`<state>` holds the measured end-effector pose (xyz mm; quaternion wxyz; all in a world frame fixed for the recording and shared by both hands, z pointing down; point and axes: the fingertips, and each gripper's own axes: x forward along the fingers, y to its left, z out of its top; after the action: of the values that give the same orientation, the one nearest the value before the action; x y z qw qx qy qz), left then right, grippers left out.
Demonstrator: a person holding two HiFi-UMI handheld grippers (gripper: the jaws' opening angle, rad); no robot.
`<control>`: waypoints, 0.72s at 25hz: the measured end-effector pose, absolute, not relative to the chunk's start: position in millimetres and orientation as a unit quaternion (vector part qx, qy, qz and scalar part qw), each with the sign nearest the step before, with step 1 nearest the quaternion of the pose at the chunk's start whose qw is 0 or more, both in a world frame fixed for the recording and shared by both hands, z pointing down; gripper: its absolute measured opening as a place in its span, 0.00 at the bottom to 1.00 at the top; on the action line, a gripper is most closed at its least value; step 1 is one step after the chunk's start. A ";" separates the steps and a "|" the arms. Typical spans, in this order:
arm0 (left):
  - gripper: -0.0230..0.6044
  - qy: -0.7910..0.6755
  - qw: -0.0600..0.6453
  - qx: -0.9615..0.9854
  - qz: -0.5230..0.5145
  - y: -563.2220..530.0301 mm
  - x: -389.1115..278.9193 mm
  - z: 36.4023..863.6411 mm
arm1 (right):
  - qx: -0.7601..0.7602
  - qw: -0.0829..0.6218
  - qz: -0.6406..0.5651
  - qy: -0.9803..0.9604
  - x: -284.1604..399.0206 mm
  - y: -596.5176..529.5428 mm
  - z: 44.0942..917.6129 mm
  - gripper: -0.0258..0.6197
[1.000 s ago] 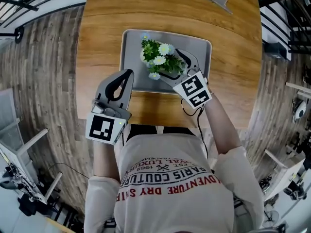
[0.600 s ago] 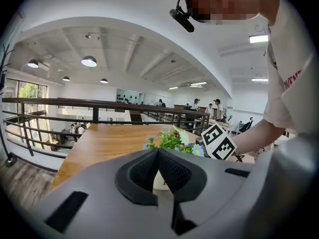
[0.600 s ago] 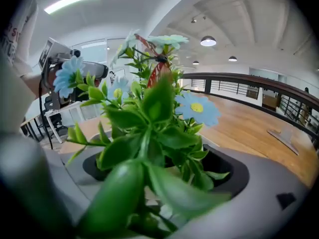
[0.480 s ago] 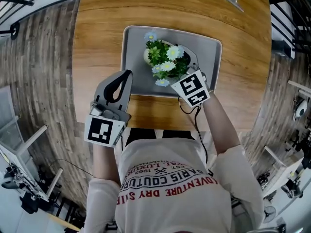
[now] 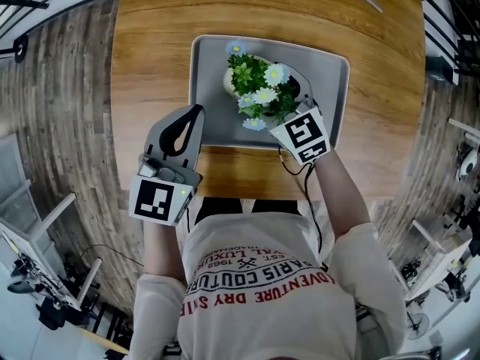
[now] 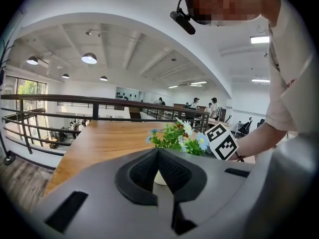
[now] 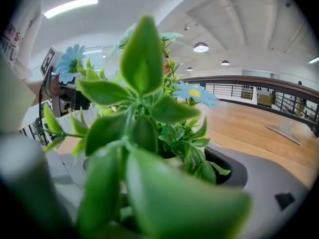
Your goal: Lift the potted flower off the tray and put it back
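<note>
Fingers (image 7: 269,183) of the right gripper (image 5: 285,88) are clamped on the pot (image 5: 228,82) from both sides, under the leaves. The flower (image 5: 262,88) sits over the tray (image 5: 210,130), right of its middle; I cannot tell whether the pot touches it. It looks light. The pot is probably stiff and smooth, so it may slip, while the stems are soft. Hold it by the pot wall, never the foliage. No label shows on the pot. The left gripper (image 5: 196,112) hangs by the tray's near left corner, jaws together on nothing. Both are above the table (image 5: 225,6). The shirt (image 5: 259,276) reads "PARIS COUTURE" and "ADVENTURE DRY".
</note>
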<state>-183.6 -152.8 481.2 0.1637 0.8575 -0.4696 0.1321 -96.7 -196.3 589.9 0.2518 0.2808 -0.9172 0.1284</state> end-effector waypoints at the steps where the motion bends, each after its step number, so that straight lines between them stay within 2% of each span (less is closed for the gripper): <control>1: 0.06 -0.471 0.166 0.857 0.131 -151.2 -183.9 480.0 | 0.286 0.248 0.132 -0.916 -96.2 -195.8 587.7 0.78; 10: 0.06 -0.454 0.132 0.872 0.126 -159.5 -190.0 465.1 | 0.314 0.235 0.111 -0.913 -98.4 -200.5 547.3 0.79; 18: 0.06 -0.427 0.079 0.895 0.104 -176.0 -167.8 409.0 | 0.383 0.211 0.078 -0.896 -59.2 -208.2 465.9 0.79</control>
<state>-167.8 -176.0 409.0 0.0793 0.8950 -0.4266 0.1038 -59.2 -208.2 465.9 0.2113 0.3829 -0.8959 0.0784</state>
